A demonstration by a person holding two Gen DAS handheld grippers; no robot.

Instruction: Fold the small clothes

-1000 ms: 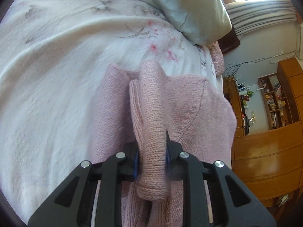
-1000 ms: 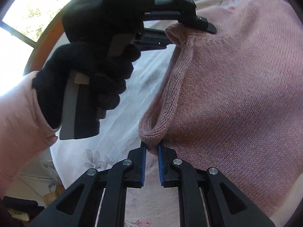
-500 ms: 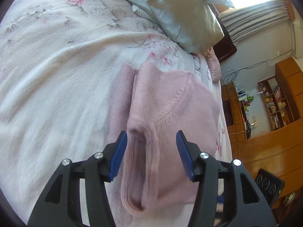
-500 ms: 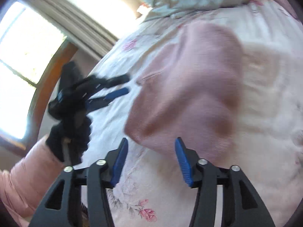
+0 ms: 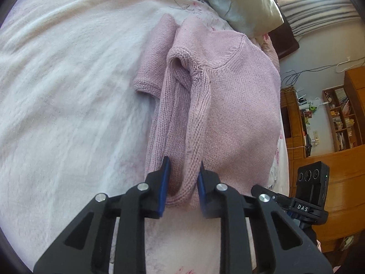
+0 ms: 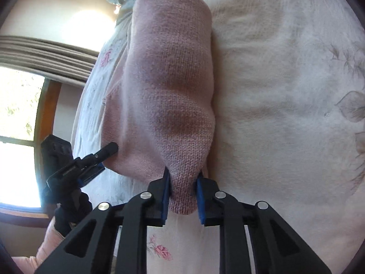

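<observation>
A pink knitted sweater (image 5: 239,114) lies folded on a white floral bedspread (image 5: 68,91). In the left wrist view my left gripper (image 5: 182,178) is shut on a thick rolled edge of the sweater at its near end; that fold fills the gap between the blue pads. In the right wrist view the sweater (image 6: 171,80) stretches away from me, and my right gripper (image 6: 182,189) is shut on its near corner. The left gripper (image 6: 95,159), held by a black-gloved hand (image 6: 68,205), touches the sweater's left edge.
A silver-gold pillow (image 5: 246,6) lies just beyond the sweater's far end. Wooden shelves and drawers (image 5: 342,114) stand past the bed's right side. A window (image 6: 18,114) with a wooden frame is on the left of the right wrist view.
Both grippers let go of the sweater and stood open above it half a second ago. They have now come down and shut on the near edge of the folded sweater.
</observation>
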